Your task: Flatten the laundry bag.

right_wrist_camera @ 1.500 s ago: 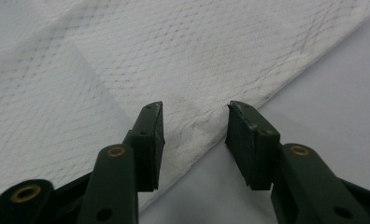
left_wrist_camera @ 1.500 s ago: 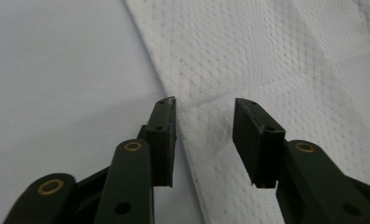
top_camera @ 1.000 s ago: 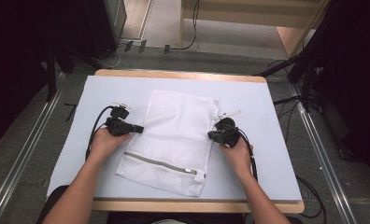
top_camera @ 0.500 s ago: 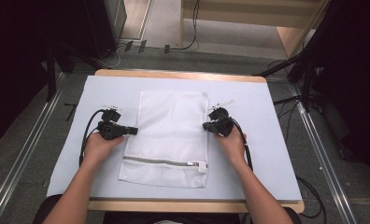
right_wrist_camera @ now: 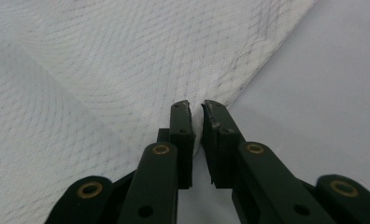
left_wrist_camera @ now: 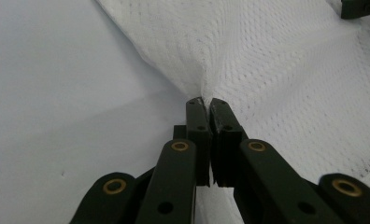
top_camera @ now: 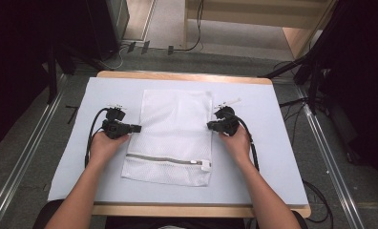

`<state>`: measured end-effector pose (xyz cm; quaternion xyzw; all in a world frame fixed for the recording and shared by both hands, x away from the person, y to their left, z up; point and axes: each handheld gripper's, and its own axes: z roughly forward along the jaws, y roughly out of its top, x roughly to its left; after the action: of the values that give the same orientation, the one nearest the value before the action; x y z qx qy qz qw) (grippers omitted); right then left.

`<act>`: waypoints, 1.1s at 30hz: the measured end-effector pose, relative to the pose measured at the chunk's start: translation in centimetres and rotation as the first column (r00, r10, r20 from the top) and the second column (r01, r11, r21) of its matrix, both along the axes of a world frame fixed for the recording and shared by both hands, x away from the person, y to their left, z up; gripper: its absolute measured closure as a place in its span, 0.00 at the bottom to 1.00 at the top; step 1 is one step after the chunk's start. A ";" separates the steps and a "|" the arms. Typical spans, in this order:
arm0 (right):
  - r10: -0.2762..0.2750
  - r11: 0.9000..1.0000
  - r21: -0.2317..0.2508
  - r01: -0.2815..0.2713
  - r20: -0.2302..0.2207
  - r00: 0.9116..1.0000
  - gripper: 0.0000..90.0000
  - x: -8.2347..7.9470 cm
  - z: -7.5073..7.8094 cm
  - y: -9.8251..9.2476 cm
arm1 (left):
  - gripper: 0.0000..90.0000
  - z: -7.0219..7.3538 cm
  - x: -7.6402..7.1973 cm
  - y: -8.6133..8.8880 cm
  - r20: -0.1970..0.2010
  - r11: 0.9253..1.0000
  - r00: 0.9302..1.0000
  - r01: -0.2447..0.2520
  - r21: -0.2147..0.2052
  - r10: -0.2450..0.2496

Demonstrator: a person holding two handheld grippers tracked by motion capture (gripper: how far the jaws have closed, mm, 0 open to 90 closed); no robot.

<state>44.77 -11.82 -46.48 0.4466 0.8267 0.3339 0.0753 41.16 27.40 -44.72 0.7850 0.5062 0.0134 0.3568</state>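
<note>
A white mesh laundry bag (top_camera: 173,133) lies flat on the pale mat (top_camera: 273,157), its zipper (top_camera: 163,159) across the near end. My left gripper (top_camera: 138,128) points right at the bag's left edge. In the left gripper view, the left gripper (left_wrist_camera: 206,100) is shut on a puckered fold of mesh (left_wrist_camera: 276,60). My right gripper (top_camera: 210,125) points left at the bag's right edge. Its jaws have just been opening. The right gripper (right_wrist_camera: 195,103) has a narrow gap, with the mesh (right_wrist_camera: 103,70) edge lying loose at its tips.
The mat covers a wooden table (top_camera: 177,76) with bare mat on both sides of the bag. Black cables (top_camera: 92,133) trail from both grippers. Dark stands and floor cables (top_camera: 316,86) surround the table.
Both hands have carried the bag away from the person and squared it up on the mat. The right jaws have parted slightly; the left ones stay closed on the mesh.
</note>
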 end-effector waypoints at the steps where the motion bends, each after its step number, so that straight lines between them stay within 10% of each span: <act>1: -0.004 1.000 -0.001 0.004 0.000 1.000 0.92 -0.1 0.0 -0.1 | 0.98 0.0 0.1 -0.1 -0.001 1.000 1.000 -0.002 0.003 0.002; 13: 0.019 0.998 0.061 -0.020 0.003 1.000 0.74 -1.9 1.3 -1.0 | 0.61 2.3 -0.9 -0.3 0.047 0.999 0.999 0.021 -0.024 -0.020; 20: 0.058 0.993 0.097 -0.060 0.024 0.998 0.68 -3.9 2.6 -1.7 | 0.53 4.2 -2.7 -0.9 0.077 0.996 0.994 0.078 -0.048 -0.074; 33: 0.136 0.981 0.135 -0.138 0.023 0.990 0.70 -8.2 2.4 -2.3 | 0.51 3.6 -4.3 -4.0 0.063 0.980 0.978 0.199 -0.026 -0.197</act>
<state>36.53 -14.09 -44.04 0.3906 0.8301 0.3970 0.0269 36.90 23.45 -41.14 0.8249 0.4147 -0.0066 0.3840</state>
